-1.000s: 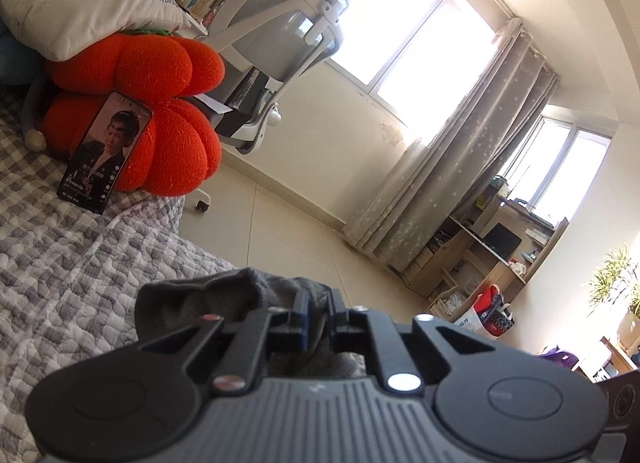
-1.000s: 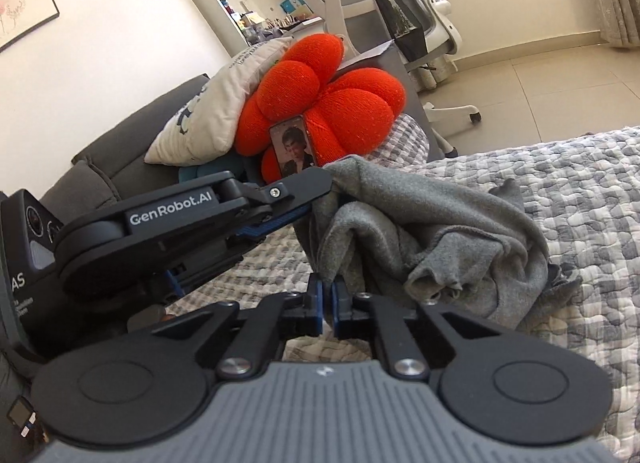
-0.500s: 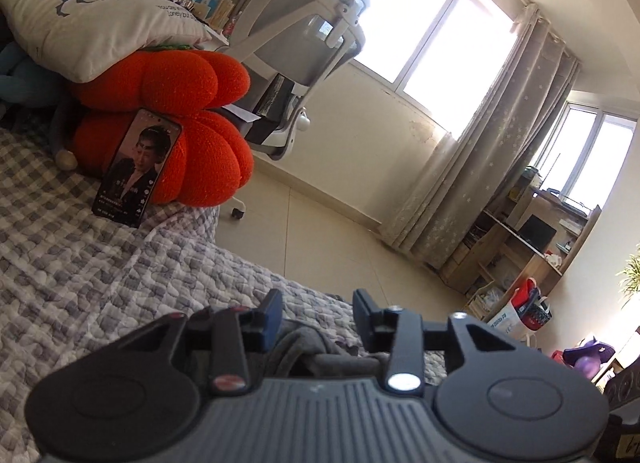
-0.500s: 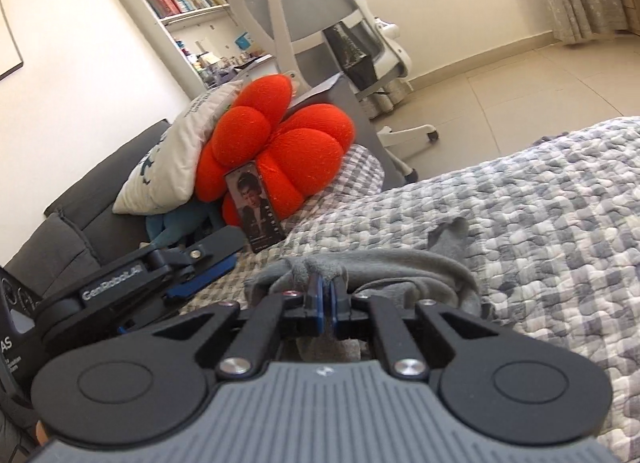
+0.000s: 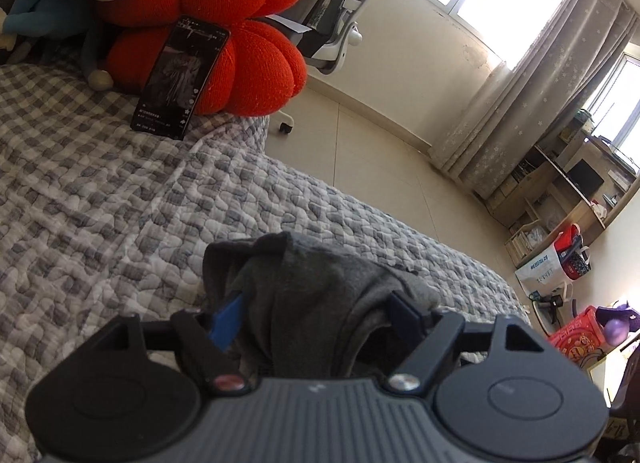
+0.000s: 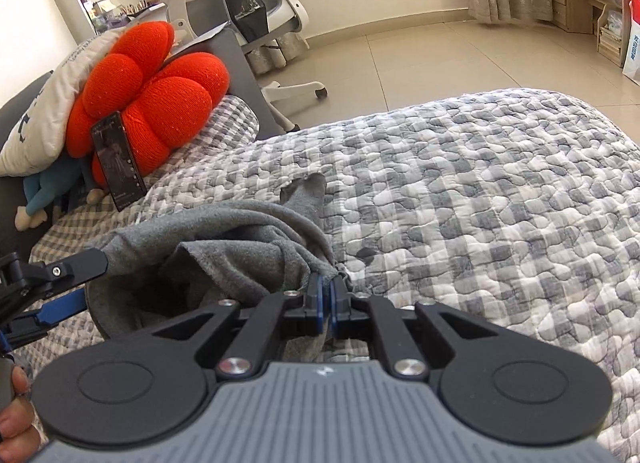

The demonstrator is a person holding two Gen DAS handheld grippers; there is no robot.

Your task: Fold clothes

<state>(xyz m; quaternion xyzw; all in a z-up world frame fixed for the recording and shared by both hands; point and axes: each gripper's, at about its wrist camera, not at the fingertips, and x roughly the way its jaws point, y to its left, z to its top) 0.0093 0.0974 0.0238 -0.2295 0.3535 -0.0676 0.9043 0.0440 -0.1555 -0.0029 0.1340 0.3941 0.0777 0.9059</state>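
The left gripper has its two black fingers spread wide apart, and the crumpled grey fleece garment bulges up between them — the cloth lies against both fingers, but nothing is pinched. The right gripper has its blue-padded fingers pressed together on a fold of the same grey garment, with the edge of the fabric clamped between the pads.

The garment sits bunched on the grey-and-white checked quilted bedspread, near the front of both views, one loose corner lying out flat across the quilt.

The right wrist view shows the left gripper from the side at the lower left: its upper black finger touches the garment's left end, and part of a person's hand shows at the frame's edge. The left wrist view does not show the right gripper at all.

Both views take in the orange knitted pumpkin-shaped cushion at the head of the bed — a black smartphone leans upright against it.
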